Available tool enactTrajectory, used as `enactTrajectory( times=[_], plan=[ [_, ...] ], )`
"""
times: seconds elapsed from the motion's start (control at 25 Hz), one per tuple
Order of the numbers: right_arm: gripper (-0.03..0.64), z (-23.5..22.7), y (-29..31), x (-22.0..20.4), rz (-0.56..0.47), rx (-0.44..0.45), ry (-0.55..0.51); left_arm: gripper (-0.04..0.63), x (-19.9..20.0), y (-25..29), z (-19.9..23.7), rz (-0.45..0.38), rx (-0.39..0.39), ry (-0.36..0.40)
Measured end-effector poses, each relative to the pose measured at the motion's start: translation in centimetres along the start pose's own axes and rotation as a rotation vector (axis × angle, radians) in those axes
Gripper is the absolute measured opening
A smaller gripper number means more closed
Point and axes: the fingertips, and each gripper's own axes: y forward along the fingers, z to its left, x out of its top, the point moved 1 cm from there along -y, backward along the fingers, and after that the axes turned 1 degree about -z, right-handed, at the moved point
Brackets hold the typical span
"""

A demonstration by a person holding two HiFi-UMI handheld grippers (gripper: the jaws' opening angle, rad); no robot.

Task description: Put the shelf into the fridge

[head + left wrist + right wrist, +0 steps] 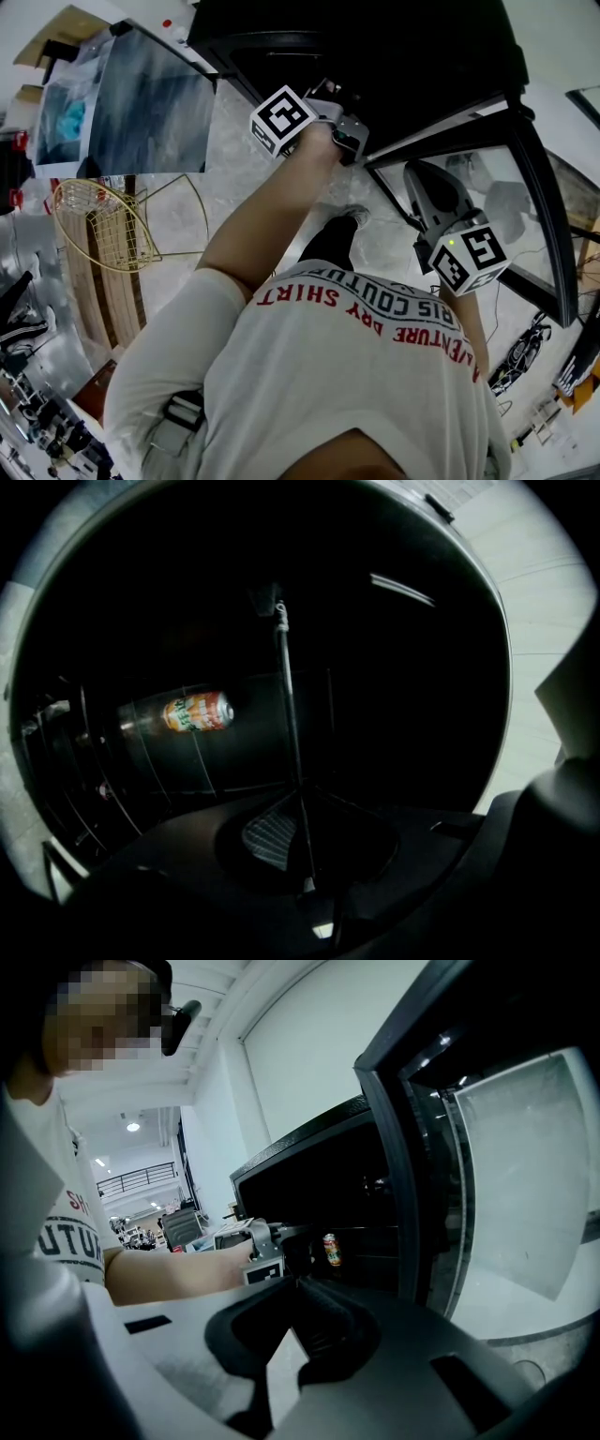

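Head view: a person in a white T-shirt (356, 375) with red and black lettering reaches the left arm out to a black fridge (375, 56). The left gripper (349, 141) is at the edge of the fridge's dark opening. The right gripper (419, 173) hangs lower and to the right, just in front of the fridge's open glass door (525, 187). A gold wire basket (94, 225) stands on the pale marbled floor (234, 122) at the left, well apart from both grippers.

Left gripper view: the jaws are clenched on a thin metal wire shelf (286, 705). It shows edge-on as a slim rod running from between the jaws into the fridge's dark inside. To its left, deeper in, a drinks can with an orange label (195, 712) lies on its side on dark wire racks (94, 771).

Right gripper view: the jaws are pressed together with nothing between them. Beyond them the left gripper sits at the fridge's opening with the can close behind it. The glass door stands open at the right.
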Motion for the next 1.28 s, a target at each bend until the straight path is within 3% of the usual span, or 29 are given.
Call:
enactTrajectory(
  times=[0.28, 0.48, 0.8, 0.96, 1.28],
  plan=[
    [0.026, 0.2, -0.6, 0.0, -0.003, -0.004, 0.001, 0.046, -0.5, -1.1, -0.8, 0.045, -0.006, 0.051],
    [0.026, 0.8, -1.0, -0.1, -0.006, -0.002, -0.004, 0.046, -1.5, -3.4, -2.0, 0.149, 0.010, 0.159],
    [0.025, 3.6, -2.3, 1.1, -0.059, 0.034, -0.008, 0.044, -5.5, -9.0, -8.3, 0.411, -0.074, 0.549],
    [0.025, 4.9, -3.6, 1.5, -0.088, 0.045, -0.013, 0.044, -8.1, -12.6, -11.1, 0.499, -0.113, 0.744],
    [0.025, 7.4, -5.4, 1.4, -0.147, 0.078, -0.021, 0.044, -12.6, -17.8, -13.0, 0.642, -0.161, 0.965]
  ],
)
